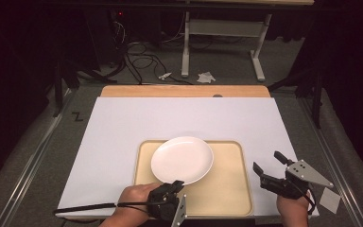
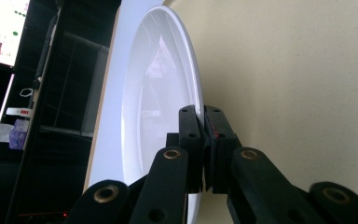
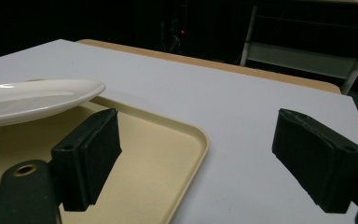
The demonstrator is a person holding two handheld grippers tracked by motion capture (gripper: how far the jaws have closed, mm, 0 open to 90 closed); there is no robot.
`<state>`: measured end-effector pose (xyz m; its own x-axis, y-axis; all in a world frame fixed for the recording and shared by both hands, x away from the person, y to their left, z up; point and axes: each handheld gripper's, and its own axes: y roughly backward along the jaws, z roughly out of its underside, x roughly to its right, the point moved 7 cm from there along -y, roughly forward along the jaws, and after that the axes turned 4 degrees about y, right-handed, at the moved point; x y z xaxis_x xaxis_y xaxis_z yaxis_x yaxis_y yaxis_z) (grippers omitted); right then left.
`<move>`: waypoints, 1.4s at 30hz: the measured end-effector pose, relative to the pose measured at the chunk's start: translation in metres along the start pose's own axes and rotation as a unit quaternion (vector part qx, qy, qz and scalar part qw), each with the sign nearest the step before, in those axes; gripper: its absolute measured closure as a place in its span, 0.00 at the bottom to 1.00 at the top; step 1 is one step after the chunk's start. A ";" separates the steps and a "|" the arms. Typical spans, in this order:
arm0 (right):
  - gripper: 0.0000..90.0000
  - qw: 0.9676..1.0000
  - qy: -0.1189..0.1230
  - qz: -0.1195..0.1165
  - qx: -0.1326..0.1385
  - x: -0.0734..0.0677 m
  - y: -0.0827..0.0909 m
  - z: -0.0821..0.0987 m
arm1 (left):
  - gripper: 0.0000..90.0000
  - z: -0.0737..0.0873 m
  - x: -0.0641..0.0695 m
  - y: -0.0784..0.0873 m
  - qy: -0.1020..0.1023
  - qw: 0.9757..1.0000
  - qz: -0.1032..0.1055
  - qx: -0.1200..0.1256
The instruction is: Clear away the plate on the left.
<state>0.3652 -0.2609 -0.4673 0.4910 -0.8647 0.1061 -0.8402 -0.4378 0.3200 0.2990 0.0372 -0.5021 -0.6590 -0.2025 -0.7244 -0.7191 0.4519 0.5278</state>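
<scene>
Plate (image 1: 182, 159): white, over the tray's left half, its far-left edge reaching out past the tray's rim; in the right gripper view its rim (image 3: 42, 98) sits raised above the tray floor – lifted or tilted on that side, probably by the grip at its near edge.

Tray (image 1: 227, 189): beige, shallow, rounded corners, lying on the white sheet near the person's side of the surface.

Left hand-held gripper (image 1: 174, 185): closed on the plate's near rim – in its own view the jaws meet on the thin edge (image 2: 201, 122), one pad over and one under. Turned on its side, likely because a flat plate offers only its rim for a pinch.

Right hand-held gripper (image 1: 270, 166): jaws spread wide with nothing between them, held just right of the tray over the sheet; in its own view the pads (image 3: 92, 154) frame the tray's corner and the bare sheet. Apart from the plate, seemingly on standby to steady or take it.

Surface (image 1: 184, 118): white sheet over a wooden top, a strip of wood showing along the far edge.

Judgement: plate being carried by one edge – a thin rim pinch, so slipping or tipping looks the main risk.
</scene>
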 end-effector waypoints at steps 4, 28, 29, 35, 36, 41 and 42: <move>0.18 1.000 0.001 0.000 0.000 0.000 0.000 0.000 | 0.97 -0.006 0.004 -0.002 -0.011 1.000 0.006 0.004; 0.18 1.000 -0.001 -0.002 -0.001 -0.001 -0.001 0.001 | 0.97 -0.002 0.024 -0.018 -0.039 0.998 0.036 -0.015; 0.18 1.000 -0.001 -0.003 -0.002 -0.001 -0.001 0.001 | 0.97 -0.001 0.025 -0.018 -0.038 0.998 0.042 -0.015; 0.18 1.000 -0.001 -0.003 -0.001 -0.001 -0.001 0.001 | 0.95 0.001 0.031 -0.018 -0.035 0.997 0.063 -0.020; 0.18 1.000 -0.001 -0.003 -0.001 -0.001 -0.001 0.001 | 0.95 0.002 0.033 -0.018 -0.034 0.997 0.068 -0.023; 0.18 1.000 -0.002 -0.004 -0.001 -0.002 0.000 0.000 | 0.91 0.006 0.043 -0.023 -0.036 0.994 0.096 -0.038; 0.18 1.000 -0.002 -0.004 -0.001 -0.001 0.000 0.000 | 0.91 0.006 0.044 -0.024 -0.033 0.993 0.102 -0.040</move>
<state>0.3642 -0.2598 -0.4678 0.4962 -0.8624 0.1006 -0.8364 -0.4437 0.3218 0.2888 0.0232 -0.5492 -0.7790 -0.0546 -0.6246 -0.5885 0.4075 0.6983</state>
